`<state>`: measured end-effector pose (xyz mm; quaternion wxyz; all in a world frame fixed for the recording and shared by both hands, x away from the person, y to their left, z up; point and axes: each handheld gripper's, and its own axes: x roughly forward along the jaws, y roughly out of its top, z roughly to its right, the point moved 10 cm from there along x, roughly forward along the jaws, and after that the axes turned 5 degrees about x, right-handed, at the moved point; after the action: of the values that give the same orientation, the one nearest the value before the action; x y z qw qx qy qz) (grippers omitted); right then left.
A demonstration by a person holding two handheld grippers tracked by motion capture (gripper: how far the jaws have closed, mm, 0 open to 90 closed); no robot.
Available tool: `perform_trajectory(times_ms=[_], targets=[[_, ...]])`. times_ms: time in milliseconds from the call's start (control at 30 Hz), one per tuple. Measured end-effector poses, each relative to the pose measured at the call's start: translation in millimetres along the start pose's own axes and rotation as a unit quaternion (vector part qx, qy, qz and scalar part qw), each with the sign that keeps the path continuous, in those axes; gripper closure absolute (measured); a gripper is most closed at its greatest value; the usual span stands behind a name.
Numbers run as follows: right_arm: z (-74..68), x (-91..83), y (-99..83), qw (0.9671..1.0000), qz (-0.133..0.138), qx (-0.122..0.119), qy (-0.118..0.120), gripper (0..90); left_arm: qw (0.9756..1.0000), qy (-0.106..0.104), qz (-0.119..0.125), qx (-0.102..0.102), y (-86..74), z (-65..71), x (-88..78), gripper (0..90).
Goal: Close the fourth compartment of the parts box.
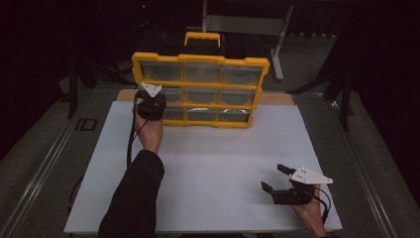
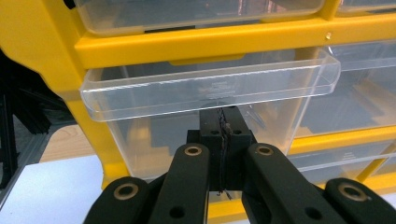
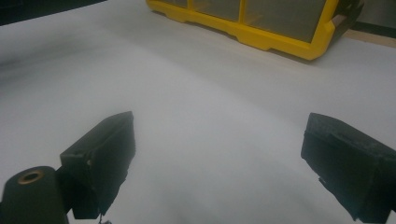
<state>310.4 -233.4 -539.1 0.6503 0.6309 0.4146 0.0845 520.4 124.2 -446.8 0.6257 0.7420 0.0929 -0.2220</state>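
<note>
Left gripper (image 2: 223, 140) fingers pressing together at the clear glossy plastic drawer (image 2: 210, 93) in the yellow organizer (image 1: 200, 89) standing at the far desk (image 1: 213, 163) edge, right gripper (image 1: 275, 179) fingers sitting wide apart, no readable lettering

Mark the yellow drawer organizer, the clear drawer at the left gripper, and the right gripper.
yellow drawer organizer (image 1: 200, 59): high view, top frame bar.
clear drawer (image 2: 205, 86): left gripper view, front lip.
right gripper (image 1: 275, 177): high view, between its open jaws.

Dim lab or workshop, white tabletop (image 1: 208, 168), yellow parts-drawer cabinet (image 1: 200, 89), metal frame legs (image 1: 280, 44) behind
</note>
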Motion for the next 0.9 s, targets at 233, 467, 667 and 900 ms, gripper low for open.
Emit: perform_trajectory(times_ms=[233,467,667,900], targets=[[-0.1,0.1,0.0,1.0000,0.000,0.000,0.001,9.8,1.0000,0.004,-0.005,0.003,2.3,-0.2,4.3,90.0],[-1.3,1.7,-1.1,1.0000,-0.003,-0.003,0.005,9.8,1.0000,0.004,-0.007,0.002,3.9,-0.9,7.8,90.0],[-0.7,1.0,-1.0,1.0000,-0.002,-0.001,0.005,9.8,0.9999,0.006,-0.012,0.002,5.3,-1.1,10.6,90.0],[-0.4,1.3,-1.5,1.0000,-0.002,0.001,0.005,9.8,0.9999,0.006,-0.015,0.004,6.1,-1.5,12.7,90.0]])
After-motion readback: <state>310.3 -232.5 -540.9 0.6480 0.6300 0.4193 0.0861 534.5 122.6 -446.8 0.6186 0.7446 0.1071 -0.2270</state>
